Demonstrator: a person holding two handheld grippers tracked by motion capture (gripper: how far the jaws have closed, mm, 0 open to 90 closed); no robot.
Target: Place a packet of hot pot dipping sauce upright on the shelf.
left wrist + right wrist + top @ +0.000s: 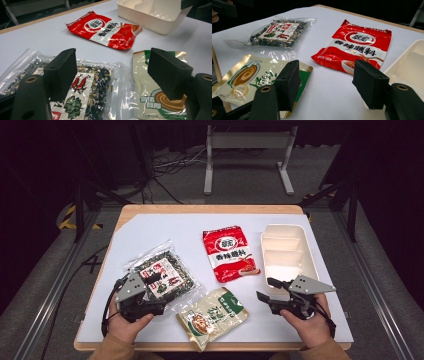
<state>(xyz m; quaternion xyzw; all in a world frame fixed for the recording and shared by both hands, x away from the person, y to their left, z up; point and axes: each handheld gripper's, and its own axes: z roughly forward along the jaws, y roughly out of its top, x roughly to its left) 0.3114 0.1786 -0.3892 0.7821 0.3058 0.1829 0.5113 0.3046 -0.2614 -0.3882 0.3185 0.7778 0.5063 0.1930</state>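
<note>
The left gripper (150, 282) hovers over the clear packet of dried seaweed and shrimp (162, 272), and its jaws stand wide apart with nothing between them. In the left gripper view this clear packet (82, 87) lies directly under the two black jaws, so I judge it is the thing to be picked. I take the cream divided tray (307, 247) as the landmark: the clear packet lies well to the left of the tray, with the red seasoning packet (229, 254) between them. The green and beige packet (212, 315) lies nearer to the person than the tray, and its edge is just beside the clear packet; whether the two films overlap I cannot tell from the high view.

The right gripper (267, 289) rests at the near corner of the tray, also released and empty, with its jaws pointing toward the packets.

The clear packet looks light and soft. Its film is thin, shiny and probably slippery, and the dry content inside is loose and brittle, so hard pressing could crush it. The middle is bulky and would likely slide out of the jaws. A better place to hold is the flat sealed border, perhaps the transparent margin on the side toward the tray (122, 82), where the film is empty and the jaws can close fully. The packet will hang and bend when lifted, so it should be carried low toward the tray.
</note>
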